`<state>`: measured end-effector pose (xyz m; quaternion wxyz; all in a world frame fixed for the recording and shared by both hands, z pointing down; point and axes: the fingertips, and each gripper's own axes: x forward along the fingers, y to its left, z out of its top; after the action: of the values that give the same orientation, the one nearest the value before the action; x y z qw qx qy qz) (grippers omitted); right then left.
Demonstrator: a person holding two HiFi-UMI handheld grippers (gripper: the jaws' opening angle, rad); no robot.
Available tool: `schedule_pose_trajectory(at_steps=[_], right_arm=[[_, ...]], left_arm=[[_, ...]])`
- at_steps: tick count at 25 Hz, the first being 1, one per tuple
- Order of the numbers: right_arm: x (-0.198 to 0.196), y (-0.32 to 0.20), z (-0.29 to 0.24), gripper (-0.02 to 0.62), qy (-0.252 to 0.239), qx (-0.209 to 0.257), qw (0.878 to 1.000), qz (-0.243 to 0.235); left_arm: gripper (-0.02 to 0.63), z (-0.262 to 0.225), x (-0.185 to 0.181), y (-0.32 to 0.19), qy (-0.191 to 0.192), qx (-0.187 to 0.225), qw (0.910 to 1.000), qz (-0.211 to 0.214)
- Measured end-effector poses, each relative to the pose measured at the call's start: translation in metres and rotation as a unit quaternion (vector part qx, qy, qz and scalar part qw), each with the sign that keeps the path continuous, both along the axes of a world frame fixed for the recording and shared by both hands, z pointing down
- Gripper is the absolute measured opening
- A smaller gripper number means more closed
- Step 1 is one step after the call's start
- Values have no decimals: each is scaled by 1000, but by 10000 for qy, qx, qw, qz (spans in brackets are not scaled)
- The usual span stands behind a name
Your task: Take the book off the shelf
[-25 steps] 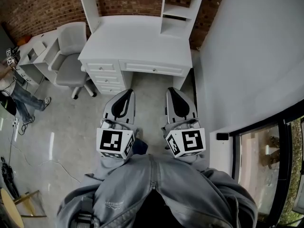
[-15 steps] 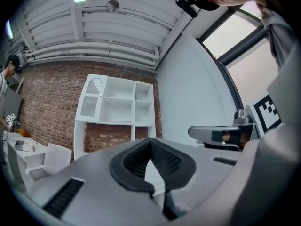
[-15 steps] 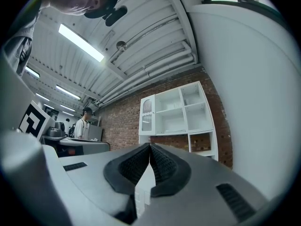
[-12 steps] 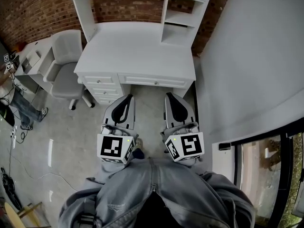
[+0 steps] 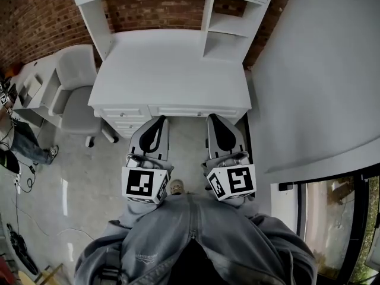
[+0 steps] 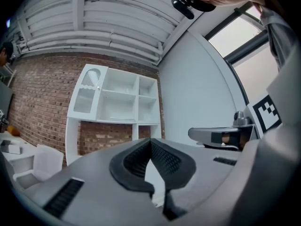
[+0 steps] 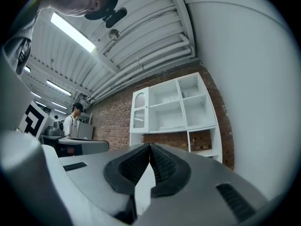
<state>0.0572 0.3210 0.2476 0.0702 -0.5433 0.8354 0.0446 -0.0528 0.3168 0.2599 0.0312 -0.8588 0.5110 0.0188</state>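
Ahead, the near edge of the bench (image 5: 172, 64) lies just past the left gripper (image 5: 158, 120) and right gripper (image 5: 212, 119); both jaws closed, empty; chair (image 5: 77, 94) left; wall (image 5: 314, 70) close right.

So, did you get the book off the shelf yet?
Not yet. Done: nothing. The left gripper and right gripper are both shut and empty, short of the white desk. In hand: they point toward the shelves above it. Left: reach the shelves, find the book, grab it and lift it off.
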Motion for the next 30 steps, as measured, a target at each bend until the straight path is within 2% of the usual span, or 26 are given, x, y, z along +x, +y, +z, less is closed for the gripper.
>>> schedule_pose_trajectory(at_steps=[12, 30], right_arm=[[-13, -57, 7, 28, -43, -22, 9994, 352], [-26, -71, 5, 28, -55, -39, 9989, 458]], left_arm=[[6, 7, -10, -65, 31, -8, 9992, 396], [6, 9, -25, -81, 121, -42, 9985, 540]])
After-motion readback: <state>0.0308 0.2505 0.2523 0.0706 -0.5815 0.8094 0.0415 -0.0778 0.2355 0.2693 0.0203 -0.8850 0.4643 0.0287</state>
